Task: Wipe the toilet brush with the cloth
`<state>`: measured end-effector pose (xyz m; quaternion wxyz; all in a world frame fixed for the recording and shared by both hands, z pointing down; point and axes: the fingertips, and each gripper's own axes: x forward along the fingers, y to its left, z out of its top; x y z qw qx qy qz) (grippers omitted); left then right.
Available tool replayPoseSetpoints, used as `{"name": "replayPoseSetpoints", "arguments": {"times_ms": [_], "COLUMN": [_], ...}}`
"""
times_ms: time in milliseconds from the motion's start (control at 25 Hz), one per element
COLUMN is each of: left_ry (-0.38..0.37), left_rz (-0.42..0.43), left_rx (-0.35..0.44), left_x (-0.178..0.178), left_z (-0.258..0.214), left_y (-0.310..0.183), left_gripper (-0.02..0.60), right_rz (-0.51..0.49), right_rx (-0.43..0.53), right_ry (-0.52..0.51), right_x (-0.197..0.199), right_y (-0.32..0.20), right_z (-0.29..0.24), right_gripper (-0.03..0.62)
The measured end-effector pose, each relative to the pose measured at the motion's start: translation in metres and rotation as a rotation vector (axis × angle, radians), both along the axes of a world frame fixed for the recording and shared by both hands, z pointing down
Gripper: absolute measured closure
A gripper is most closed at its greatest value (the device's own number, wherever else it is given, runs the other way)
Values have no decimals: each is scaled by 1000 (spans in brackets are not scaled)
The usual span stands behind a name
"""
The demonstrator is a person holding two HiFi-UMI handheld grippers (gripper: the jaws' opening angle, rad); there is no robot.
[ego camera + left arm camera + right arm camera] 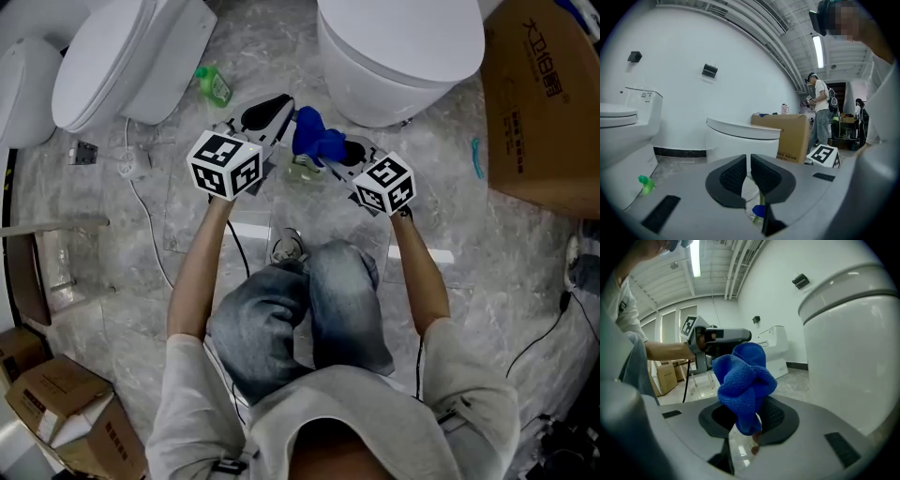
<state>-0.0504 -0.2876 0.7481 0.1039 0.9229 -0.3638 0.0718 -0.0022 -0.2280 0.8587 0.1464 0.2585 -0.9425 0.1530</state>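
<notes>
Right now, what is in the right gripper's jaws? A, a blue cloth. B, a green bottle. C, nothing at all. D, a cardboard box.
A: in the right gripper view, the right gripper has its jaws closed on a bunched blue cloth, which stands up out of them.

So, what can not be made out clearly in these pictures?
Toilet brush: the head view shows only a pale green bit; the blue cloth hides the rest.
Left gripper: its own view shows a narrow gap; a grip is unclear.
Right gripper: the cloth hides where its pads meet.
</notes>
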Motion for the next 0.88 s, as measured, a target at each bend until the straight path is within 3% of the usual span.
{"name": "replayPoseSetpoints", "arguments": {"times_ms": [880], "left_ry": [38], "left_rz": [43], "left_rx": [33], "left_x": [4], "left_z": [-6], "left_y": [-1], "left_gripper": [538], "right_rz": [87], "right_rx": [-329], "right_ry": [100], "right_x": [-2], "right_y": [4], "right_z": [160], "right_gripper": [471]}}
